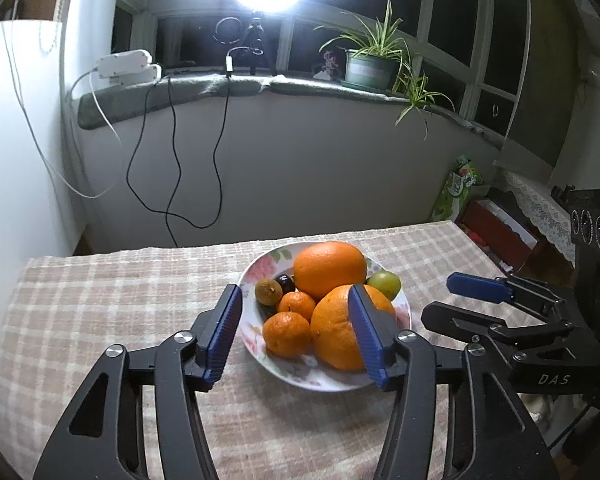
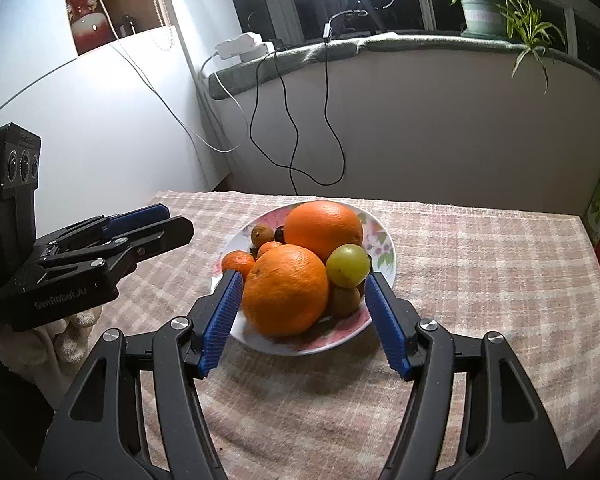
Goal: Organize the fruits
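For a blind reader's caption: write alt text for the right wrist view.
A floral plate piled with two large oranges, a green fruit, mandarins and small brown fruits sits on a checked tablecloth. The right tool is open and empty in front of it, and the left tool is at the left edge.

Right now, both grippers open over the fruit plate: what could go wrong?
1. The fruit is heaped: the green fruit leans against both big oranges, so nudging one could roll it off the plate.
2. The left gripper and right gripper hover close, side by side; reaching together risks a clash.
3. The small tangerines sit wedged beside an orange, so a pinch may bump it.
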Action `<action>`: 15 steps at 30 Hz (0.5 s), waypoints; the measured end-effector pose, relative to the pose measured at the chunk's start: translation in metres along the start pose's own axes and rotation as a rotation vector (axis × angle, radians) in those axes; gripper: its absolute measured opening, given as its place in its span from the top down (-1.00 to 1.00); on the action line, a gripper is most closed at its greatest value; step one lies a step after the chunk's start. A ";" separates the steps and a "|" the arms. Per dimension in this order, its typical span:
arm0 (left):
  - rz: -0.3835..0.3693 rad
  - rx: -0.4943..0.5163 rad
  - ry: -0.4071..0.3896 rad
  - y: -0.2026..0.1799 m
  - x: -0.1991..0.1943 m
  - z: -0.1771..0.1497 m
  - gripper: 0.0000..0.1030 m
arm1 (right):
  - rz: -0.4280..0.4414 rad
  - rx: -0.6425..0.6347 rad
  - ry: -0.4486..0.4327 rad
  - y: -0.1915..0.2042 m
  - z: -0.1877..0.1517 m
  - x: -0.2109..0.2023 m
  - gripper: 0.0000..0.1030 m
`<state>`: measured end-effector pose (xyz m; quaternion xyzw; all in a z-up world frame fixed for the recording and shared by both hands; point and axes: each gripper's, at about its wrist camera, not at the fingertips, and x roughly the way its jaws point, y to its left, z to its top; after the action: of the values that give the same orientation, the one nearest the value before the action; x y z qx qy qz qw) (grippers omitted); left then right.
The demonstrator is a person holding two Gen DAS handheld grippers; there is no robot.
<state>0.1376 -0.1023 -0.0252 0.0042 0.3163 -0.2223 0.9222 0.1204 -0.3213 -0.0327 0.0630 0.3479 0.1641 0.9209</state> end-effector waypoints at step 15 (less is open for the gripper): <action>0.078 -0.013 -0.031 -0.006 -0.039 -0.023 -0.49 | -0.074 -0.050 -0.091 0.026 -0.020 -0.053 -0.78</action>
<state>0.0942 -0.0883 -0.0199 0.0070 0.3031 -0.1840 0.9350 0.0627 -0.3152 -0.0087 0.0347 0.3033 0.1356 0.9425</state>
